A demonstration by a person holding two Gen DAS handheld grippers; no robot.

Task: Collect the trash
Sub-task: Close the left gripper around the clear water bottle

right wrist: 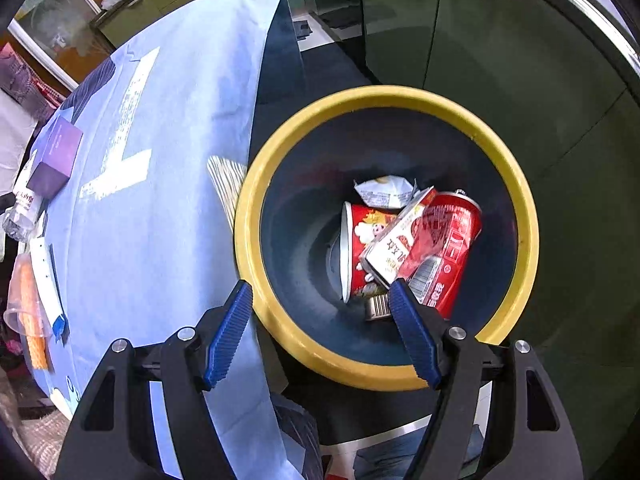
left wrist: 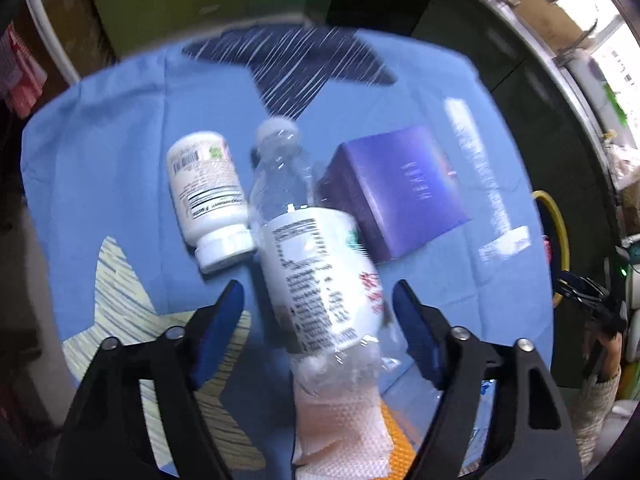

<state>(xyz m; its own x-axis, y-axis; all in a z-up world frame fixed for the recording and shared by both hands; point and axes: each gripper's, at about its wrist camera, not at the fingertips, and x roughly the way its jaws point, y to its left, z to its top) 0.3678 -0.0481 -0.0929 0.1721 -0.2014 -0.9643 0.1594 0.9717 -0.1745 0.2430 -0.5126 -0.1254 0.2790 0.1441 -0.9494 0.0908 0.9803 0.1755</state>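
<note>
A: Left gripper is spread wide, its blue pads either side of the clear crushed plastic water bottle with the white label, and neither pad is pressing on it as far as I can tell.

B: So, to do it well: centre on the labelled belly and close gently, I'd say, since thin plastic will likely buckle and slip.

A: Agreed. Under the bottle's base, at six o'clock, lies a crumpled pale tissue. At ten o'clock, a white pill bottle on its side; at two o'clock, a purple cardboard box.

B: And the right gripper?

A: Also spread, holding nothing, hovering over the yellow-rimmed dark bin. A red paper cup, a carton and a red can already lie inside.

B: Surface?

A: A light blue cloth over the table, star patches on it. Beyond, green cabinets.
</note>
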